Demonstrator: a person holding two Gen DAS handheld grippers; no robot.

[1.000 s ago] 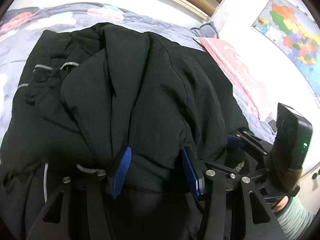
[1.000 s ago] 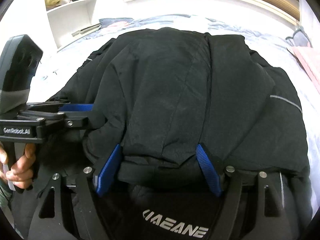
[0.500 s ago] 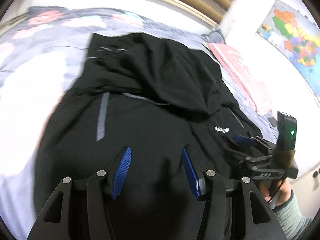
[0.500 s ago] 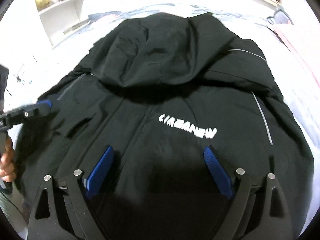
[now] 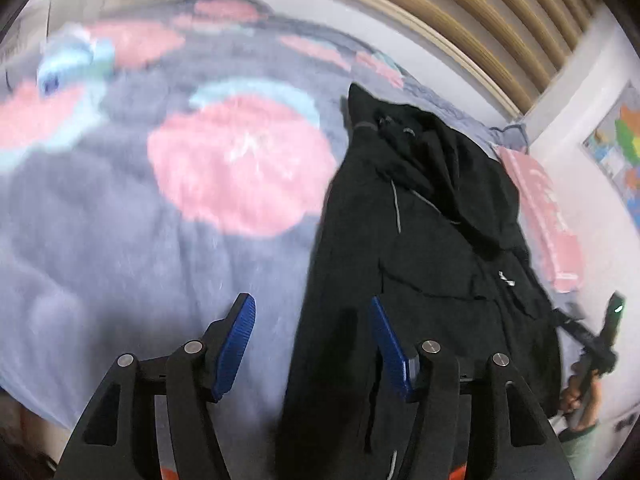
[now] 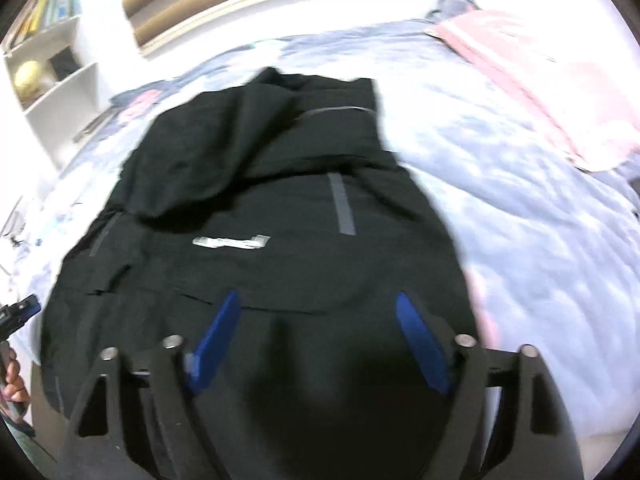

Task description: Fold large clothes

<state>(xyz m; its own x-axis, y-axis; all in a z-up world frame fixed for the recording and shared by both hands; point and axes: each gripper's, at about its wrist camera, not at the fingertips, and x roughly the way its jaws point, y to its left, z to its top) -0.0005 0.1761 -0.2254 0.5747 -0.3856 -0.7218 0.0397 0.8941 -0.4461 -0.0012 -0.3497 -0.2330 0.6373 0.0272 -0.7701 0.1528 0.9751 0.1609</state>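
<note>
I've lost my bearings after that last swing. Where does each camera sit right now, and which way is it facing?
Left wrist: on the left gripper, open, facing along the bed toward the slatted headboard; the black jacket lies to its right, and the other gripper and hand show at far right.
Right wrist: on the right gripper, open, facing over the jacket toward the headboard; a pink pillow lies at right, the other gripper at far left.
Shared: jacket, bed, pillow, headboard.

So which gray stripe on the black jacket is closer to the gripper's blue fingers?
In the right wrist view it's the wide upright stripe on the jacket, right of the white logo. The thin curved stripe lies farther away, up near the jacket's far edge.
</note>
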